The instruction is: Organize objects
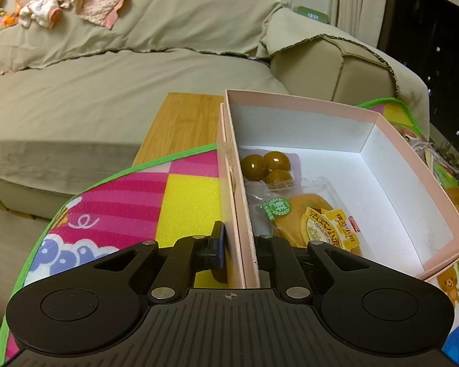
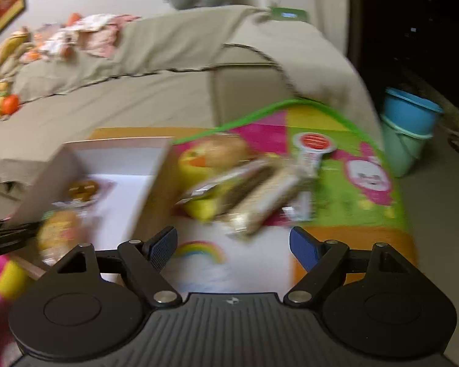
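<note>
A pink box [image 1: 397,140] with a white inside stands on a colourful play mat [image 1: 186,195]. It holds a pack of brown eggs [image 1: 266,165] and a wrapped yellow bread [image 1: 321,223]. My left gripper [image 1: 238,244] is shut on the box's near left wall, one finger outside and one inside. The right wrist view is blurred: my right gripper [image 2: 232,244] is open and empty above the mat, before a pile of snack packets [image 2: 248,189]. The box [image 2: 113,159] lies to its left there.
A beige sofa [image 1: 137,70] with clothes [image 1: 76,0] on it runs behind the mat. A wooden board [image 1: 183,122] lies under the mat's far edge. A blue and green bucket [image 2: 410,128] stands on the floor at the right.
</note>
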A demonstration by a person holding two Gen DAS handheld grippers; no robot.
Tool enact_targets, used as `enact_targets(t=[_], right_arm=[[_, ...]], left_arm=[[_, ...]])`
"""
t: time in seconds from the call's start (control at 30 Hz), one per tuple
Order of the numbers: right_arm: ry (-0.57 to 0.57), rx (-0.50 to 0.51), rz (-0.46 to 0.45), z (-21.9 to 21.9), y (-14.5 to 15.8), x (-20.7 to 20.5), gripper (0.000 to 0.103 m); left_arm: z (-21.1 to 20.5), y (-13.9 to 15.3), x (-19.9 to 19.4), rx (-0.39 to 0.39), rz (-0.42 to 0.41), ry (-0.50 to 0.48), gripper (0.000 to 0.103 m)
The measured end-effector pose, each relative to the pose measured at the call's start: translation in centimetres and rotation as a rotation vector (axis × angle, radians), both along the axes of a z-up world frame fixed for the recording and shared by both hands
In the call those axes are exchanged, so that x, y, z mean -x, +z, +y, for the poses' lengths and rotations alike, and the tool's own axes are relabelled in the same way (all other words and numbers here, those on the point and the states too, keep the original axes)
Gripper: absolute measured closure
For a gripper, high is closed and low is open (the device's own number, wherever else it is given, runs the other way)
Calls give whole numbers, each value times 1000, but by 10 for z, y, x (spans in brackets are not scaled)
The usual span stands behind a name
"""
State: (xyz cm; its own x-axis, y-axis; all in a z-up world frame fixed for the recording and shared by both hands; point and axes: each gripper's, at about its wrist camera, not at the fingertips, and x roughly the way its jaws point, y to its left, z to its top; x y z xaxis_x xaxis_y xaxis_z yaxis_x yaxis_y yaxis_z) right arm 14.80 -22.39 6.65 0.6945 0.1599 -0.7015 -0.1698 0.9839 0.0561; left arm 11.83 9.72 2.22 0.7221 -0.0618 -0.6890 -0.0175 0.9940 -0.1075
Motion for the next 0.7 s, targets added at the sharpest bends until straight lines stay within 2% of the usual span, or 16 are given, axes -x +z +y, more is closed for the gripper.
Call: enact_targets(t=[0.23,0.43,0.53,0.63,0.7], right_arm=[[-136,-31,-10,-31,-10,-62,22],[-242,18,-37,-44,-23,-146,17],[-276,38,-16,-48,-36,-188,12],[-315,54,42,-52,-53,-222,12],[-318,36,85,-56,-63,-232,21]], left_arm=[[-1,-1,1,-9,2,-4,90],[-2,0,3,-21,7,-10,90],[-3,0,3,-26,11,-12,90],[-3,1,3,-30,16,-13,90],[-3,2,2,-31,19,-13,90]])
